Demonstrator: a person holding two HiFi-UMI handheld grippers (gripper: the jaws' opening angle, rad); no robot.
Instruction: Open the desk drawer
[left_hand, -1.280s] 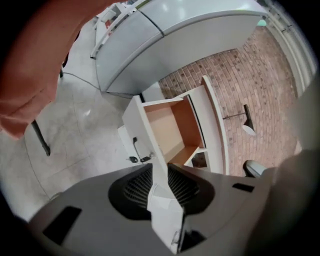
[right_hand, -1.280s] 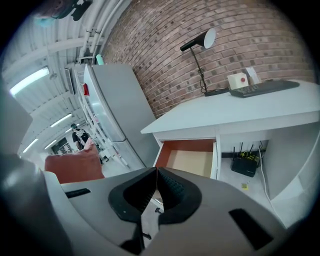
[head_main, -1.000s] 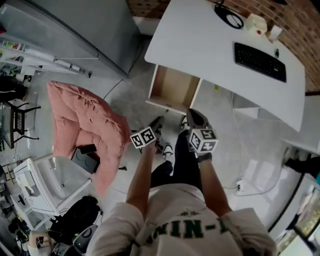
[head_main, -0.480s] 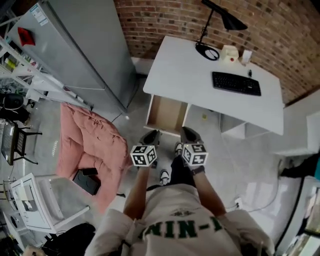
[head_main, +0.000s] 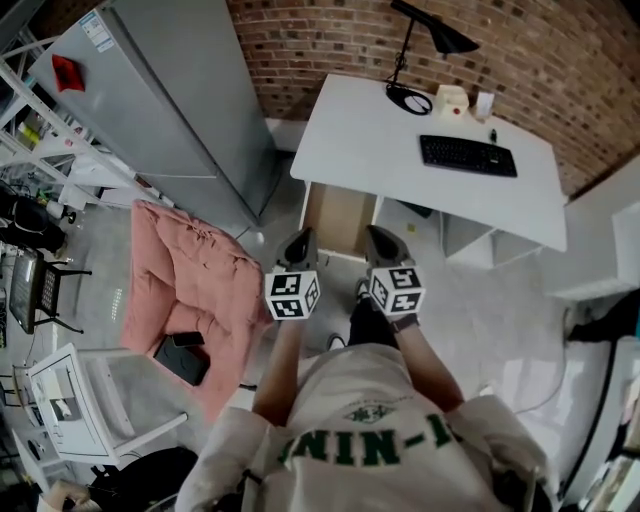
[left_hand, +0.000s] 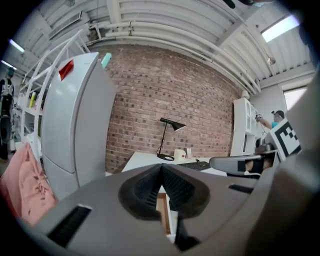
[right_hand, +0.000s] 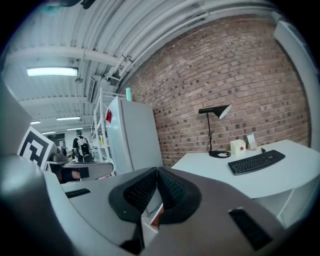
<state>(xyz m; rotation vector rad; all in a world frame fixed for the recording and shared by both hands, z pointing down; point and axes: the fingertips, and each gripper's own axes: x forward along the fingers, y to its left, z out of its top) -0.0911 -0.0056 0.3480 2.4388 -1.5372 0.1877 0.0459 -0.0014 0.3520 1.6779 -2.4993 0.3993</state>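
The white desk stands against the brick wall, and its wooden drawer is pulled out below the desk's front edge, open and empty. Both grippers are held up level in front of the person's chest, well above and short of the drawer, touching nothing. My left gripper has its jaws shut with nothing between them, its tips meeting in the left gripper view. My right gripper is likewise shut and empty. A strip of the drawer shows under the left jaws.
A tall grey cabinet stands left of the desk. A pink cushion with a black tablet lies on the floor at left. On the desk are a black keyboard and a lamp. White shelving stands at right.
Both grippers have risen from near the drawer to chest height and the head has risen too, so desk and drawer look smaller. The left gripper has rolled. The drawer stays open.
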